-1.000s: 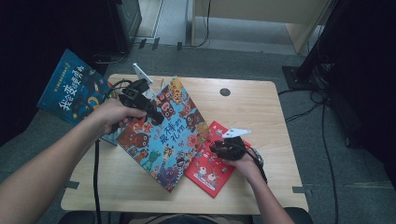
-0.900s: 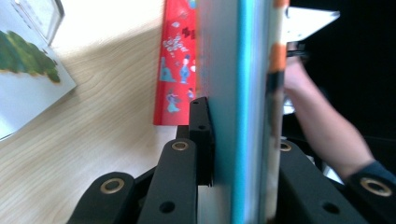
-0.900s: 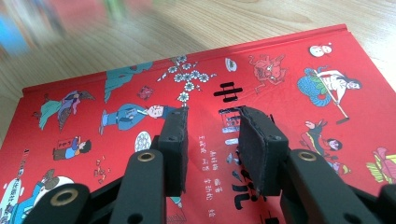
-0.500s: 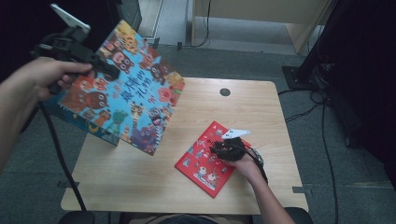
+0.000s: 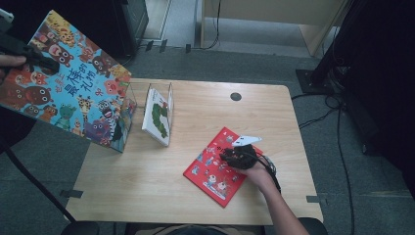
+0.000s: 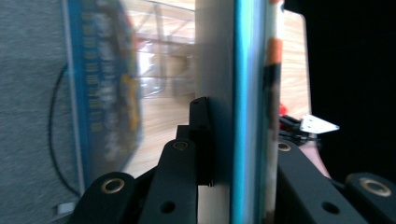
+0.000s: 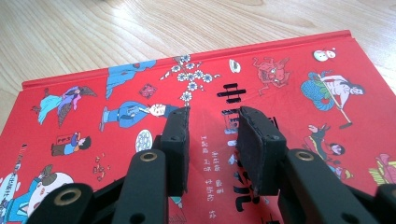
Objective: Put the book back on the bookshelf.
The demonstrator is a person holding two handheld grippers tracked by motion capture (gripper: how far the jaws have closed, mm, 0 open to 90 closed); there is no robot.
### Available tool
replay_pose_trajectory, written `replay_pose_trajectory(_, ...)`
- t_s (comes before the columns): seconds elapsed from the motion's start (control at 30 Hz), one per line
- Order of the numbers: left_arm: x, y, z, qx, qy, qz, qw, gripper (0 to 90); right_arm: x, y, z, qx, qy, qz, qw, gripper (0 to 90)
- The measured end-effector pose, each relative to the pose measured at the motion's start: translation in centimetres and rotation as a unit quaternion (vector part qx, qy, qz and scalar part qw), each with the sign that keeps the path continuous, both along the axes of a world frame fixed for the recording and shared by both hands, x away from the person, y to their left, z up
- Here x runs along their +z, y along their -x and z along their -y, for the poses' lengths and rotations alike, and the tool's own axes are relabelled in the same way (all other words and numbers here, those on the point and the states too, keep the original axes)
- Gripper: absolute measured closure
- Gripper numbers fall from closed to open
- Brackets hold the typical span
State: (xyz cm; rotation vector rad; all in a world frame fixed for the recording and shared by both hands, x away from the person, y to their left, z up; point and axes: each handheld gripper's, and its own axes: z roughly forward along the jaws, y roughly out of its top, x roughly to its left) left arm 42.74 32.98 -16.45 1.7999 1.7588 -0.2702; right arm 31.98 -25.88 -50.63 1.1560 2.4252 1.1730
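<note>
Picture book, large, blue-edged, cover crowded with cartoon animals [image 5: 68, 83]: upper left of the high view, off the table, tilted, its lower corner over the table's left edge. Left gripper [image 5: 29, 51] clamps it near the top edge; the hand sits at the far left frame border. Left gripper view shows the book edge-on [image 6: 243, 93] with both black jaws pressed flat against its covers.

Right gripper [image 5: 237, 157], lower centre-right of the high view, forearm entering from the bottom edge, rests over a red hardcover book with small painted figures [image 5: 215, 169] lying flat on the light wooden table [image 5: 205, 117]. Right gripper view: jaws part-way apart, just been closing, nothing between them, red cover [image 7: 140, 93] beneath.

Clear acrylic book stand [image 5: 149, 98], centre-left, holds 1 white book with a green caterpillar [image 5: 159, 117]. Large white characters on the animal cover, unread.
</note>
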Motion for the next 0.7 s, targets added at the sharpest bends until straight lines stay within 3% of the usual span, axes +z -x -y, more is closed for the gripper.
replay_pose_trajectory(0.2, -1.7, -1.5, -0.7, 0.010, -0.034, -0.020, 0.9992, 81.4, 0.0, -0.1, -0.1, 0.003, 0.000, 0.003, 1.0000, 64.8)
replay_pose_trajectory(0.4, -4.0, -2.8, -0.4, 0.023, -0.053, -0.032, 0.9978, 81.4, -0.1, -0.1, -0.1, 0.003, -0.002, 0.004, 1.0000, 64.7)
replay_pose_trajectory(0.6, -6.6, -4.1, 1.5, 0.010, -0.079, -0.047, 0.9957, 81.1, -0.1, -0.1, 0.0, 0.004, -0.002, 0.004, 1.0000, 64.9)
replay_pose_trajectory(0.7, -8.1, -4.6, 2.3, 0.011, -0.070, -0.052, 0.9961, 81.2, 0.0, -0.1, -0.1, 0.003, -0.002, 0.002, 1.0000, 64.6)
